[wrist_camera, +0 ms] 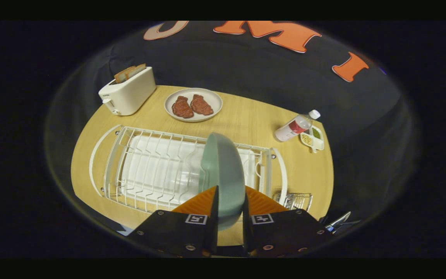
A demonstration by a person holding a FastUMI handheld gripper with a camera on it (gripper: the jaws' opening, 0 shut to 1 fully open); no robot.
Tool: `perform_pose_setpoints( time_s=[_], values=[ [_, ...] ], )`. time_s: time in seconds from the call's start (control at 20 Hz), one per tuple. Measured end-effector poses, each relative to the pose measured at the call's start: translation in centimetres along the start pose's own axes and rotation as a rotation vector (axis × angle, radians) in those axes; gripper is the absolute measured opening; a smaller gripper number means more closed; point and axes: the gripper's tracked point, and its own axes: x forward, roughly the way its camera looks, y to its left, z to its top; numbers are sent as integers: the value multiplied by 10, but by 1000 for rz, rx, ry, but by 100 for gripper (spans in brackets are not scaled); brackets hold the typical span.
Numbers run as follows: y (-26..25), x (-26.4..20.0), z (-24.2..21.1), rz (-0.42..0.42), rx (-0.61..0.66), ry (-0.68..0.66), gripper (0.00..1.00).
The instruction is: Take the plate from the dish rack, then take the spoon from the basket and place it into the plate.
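Note:
A pale green plate (223,170) stands on edge between my fingers, and my gripper (230,195) is shut on its rim. The plate is over the right part of the white wire dish rack (145,166); I cannot tell whether it still rests in the rack's slots. A small wire basket (298,200) hangs at the rack's right end, just right of my right finger. A spoon's shiny handle (339,221) pokes out lower right, beyond the basket.
On the round wooden table (246,116) beyond the rack stand a white toaster (128,93) with bread slices, a white plate with two pieces of meat (193,104), a lying bottle (296,124) and a small condiment dish (313,139).

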Motion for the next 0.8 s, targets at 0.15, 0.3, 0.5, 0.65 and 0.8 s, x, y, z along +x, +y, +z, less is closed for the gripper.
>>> perform_pose_setpoints(
  time_s=[0.15, 0.3, 0.5, 0.65, 0.8],
  values=[
    [-20, -7, 10, -113, -42, -41, 19],
    [-21, -15, 1, -91, 27, -11, 19],
    [-26, -32, -12, -32, 114, 1, 19],
    [-36, -47, -27, 9, 168, -12, 19],
    [-46, -59, -51, 52, 232, -22, 19]
  ],
)
